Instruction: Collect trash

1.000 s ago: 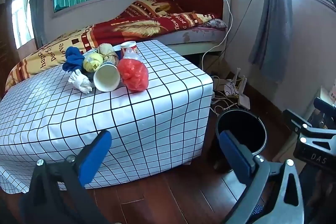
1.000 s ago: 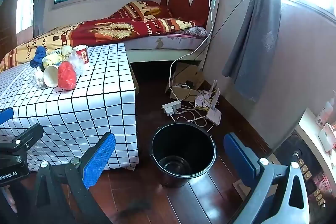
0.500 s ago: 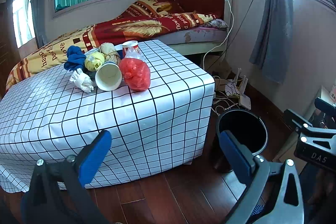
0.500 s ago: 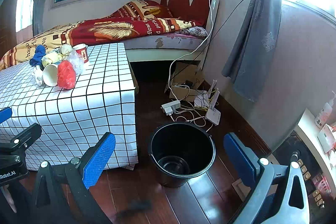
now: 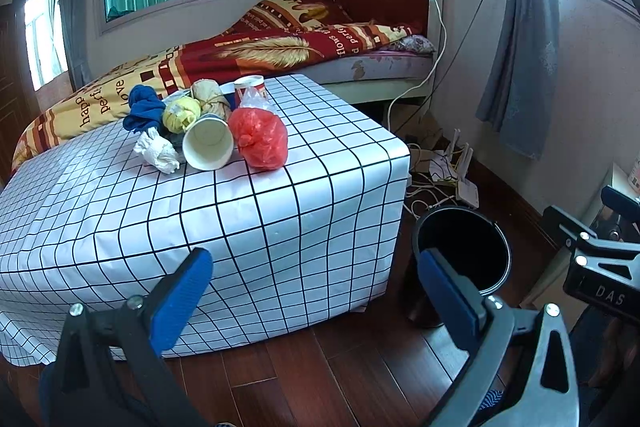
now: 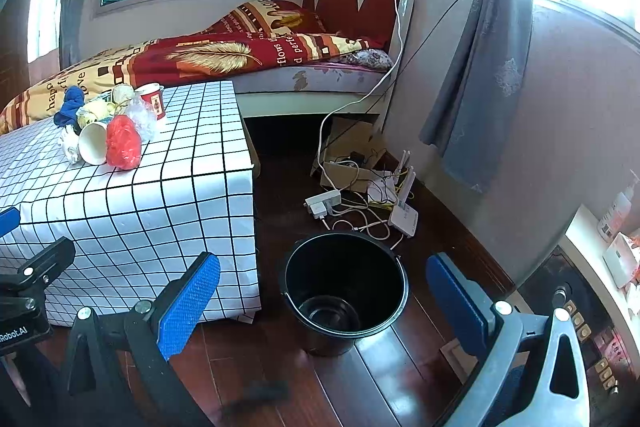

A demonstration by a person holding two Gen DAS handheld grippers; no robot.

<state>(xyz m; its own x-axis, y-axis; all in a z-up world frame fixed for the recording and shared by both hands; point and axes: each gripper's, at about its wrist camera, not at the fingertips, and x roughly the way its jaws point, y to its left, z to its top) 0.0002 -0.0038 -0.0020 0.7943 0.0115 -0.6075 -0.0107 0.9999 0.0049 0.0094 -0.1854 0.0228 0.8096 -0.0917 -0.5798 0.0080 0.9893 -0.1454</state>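
Both sets of blue-padded fingers stand spread wide with nothing between them: the left gripper [image 5: 312, 291] fills the bottom of its view, and the right gripper [image 6: 320, 297] does the same in its own. Neither touches anything, so the step in hand looks like the approach before a first pick. Beyond the left gripper, the bench [image 5: 224, 223], draped in a white black-gridded cloth, rises through the middle of the frame, and the trash sits in one heap at the upper left of centre on its top. At the front of the heap lie a red plastic bag [image 5: 260, 139], a paper cup [image 5: 208, 147] on its side with its mouth toward the camera, and a crumpled white tissue [image 5: 158, 153]; behind them are a yellow wad [image 5: 182, 113], a blue rag [image 5: 142, 107], a tan wrapped bundle [image 5: 210, 95] and an upright red-and-white cup [image 5: 249, 89]. The black bucket [image 6: 346, 291] stands on the wood floor at lower centre of the right view, just beside the bench corner and apparently with no trash in it. The next move probably calls for raising one gripper above the bench edge, reaching to the nearest piece, likely the red bag or the tipped cup, and closing on it without scattering the pieces touching it.
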